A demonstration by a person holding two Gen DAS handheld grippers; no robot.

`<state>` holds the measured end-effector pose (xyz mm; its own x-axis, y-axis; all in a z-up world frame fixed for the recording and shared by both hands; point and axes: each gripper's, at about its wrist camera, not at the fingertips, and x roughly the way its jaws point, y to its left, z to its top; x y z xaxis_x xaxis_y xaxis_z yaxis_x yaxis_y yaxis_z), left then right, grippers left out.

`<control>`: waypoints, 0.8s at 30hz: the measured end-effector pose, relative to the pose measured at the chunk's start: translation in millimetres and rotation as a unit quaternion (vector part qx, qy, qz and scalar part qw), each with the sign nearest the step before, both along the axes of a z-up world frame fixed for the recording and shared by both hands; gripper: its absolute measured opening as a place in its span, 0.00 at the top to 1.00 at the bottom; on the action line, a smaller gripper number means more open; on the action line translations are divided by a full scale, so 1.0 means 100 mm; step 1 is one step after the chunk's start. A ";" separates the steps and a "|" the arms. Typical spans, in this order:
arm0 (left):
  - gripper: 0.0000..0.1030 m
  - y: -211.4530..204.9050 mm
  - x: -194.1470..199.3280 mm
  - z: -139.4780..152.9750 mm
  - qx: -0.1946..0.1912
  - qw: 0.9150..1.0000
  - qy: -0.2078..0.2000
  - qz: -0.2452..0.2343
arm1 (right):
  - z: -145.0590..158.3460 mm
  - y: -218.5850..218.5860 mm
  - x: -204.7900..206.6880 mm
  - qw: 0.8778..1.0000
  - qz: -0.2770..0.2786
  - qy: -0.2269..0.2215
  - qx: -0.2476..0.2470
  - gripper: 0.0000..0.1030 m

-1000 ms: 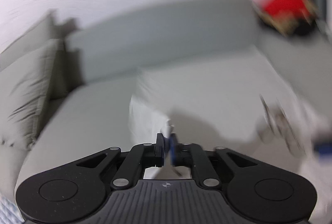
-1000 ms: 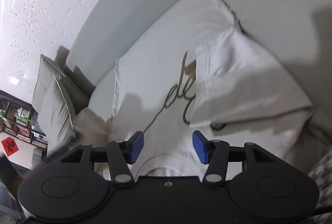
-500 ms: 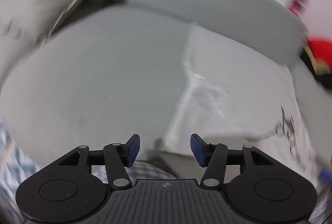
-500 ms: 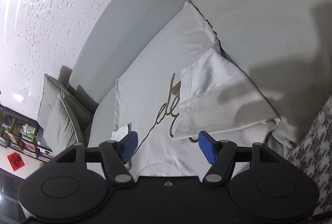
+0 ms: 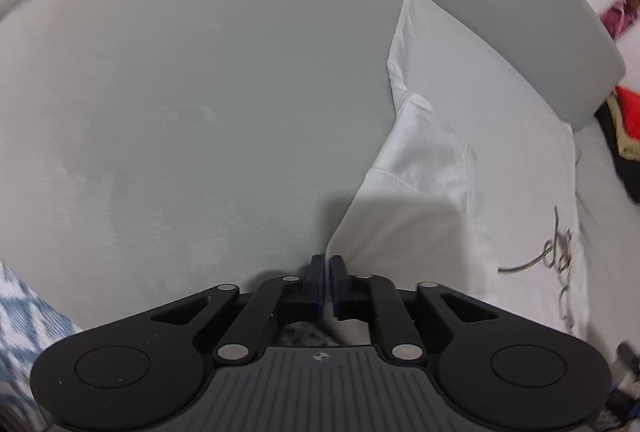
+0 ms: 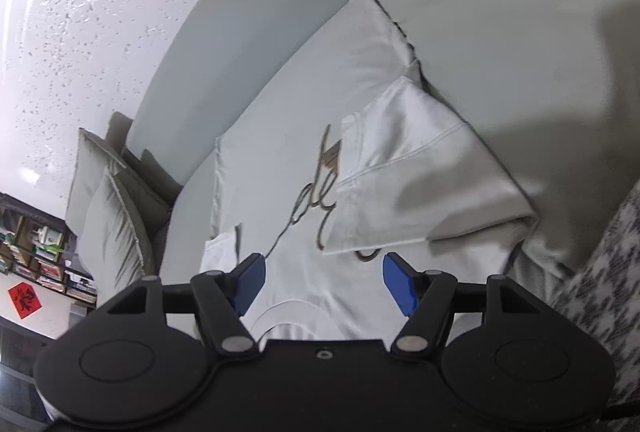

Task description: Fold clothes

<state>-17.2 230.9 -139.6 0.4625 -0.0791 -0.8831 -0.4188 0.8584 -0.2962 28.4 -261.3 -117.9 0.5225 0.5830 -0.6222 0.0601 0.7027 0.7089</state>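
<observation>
Evidently the white T-shirt is a light, limp knit garment: it will drape, crease and slide over itself, so any hold must pinch a doubled hem or seam rather than a single flat layer. It lies front-up on the grey sofa seat, with one sleeve already folded inward across the script print. The left gripper is closing, its jaws nearly together at the near corner of the other sleeve; whether cloth is actually caught between the pads cannot be told from the left wrist view. The right gripper stands released, jaws wide apart above the chest area near the collar, with nothing between them. Best grip points are judged to be the stitched sleeve hem and the shoulder seam. Open seat lies beside the shirt on the left gripper's side; the backrest bounds the far edge, and cushions occupy the sofa's end.
</observation>
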 end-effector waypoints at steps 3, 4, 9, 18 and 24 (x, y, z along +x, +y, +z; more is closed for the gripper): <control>0.88 -0.13 -0.07 0.22 0.099 0.995 -0.010 -0.005 | 0.04 -0.06 0.02 1.000 -0.009 0.001 -0.013 0.32; 0.87 -0.18 -0.10 0.30 0.142 0.989 -0.025 -0.012 | 0.06 -0.09 0.03 1.000 -0.014 -0.004 -0.018 0.32; 0.87 -0.48 0.15 0.46 0.182 0.976 -0.103 -0.066 | 0.15 -0.17 0.26 0.992 -0.051 -0.039 -0.106 0.78; 0.79 -0.68 1.19 -0.06 0.225 0.971 -0.027 -0.073 | -0.21 0.29 1.32 0.984 0.006 -0.017 -0.177 0.87; 0.76 -0.48 1.14 0.03 0.216 0.975 -0.019 -0.042 | -0.27 0.43 1.34 0.983 0.027 -0.009 -0.179 0.86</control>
<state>96.3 183.3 -136.9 0.5035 0.2585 -0.8244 -0.3378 0.9371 0.0876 162.8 -218.3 -145.1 0.5094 0.3560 -0.7834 0.0056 0.9090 0.4167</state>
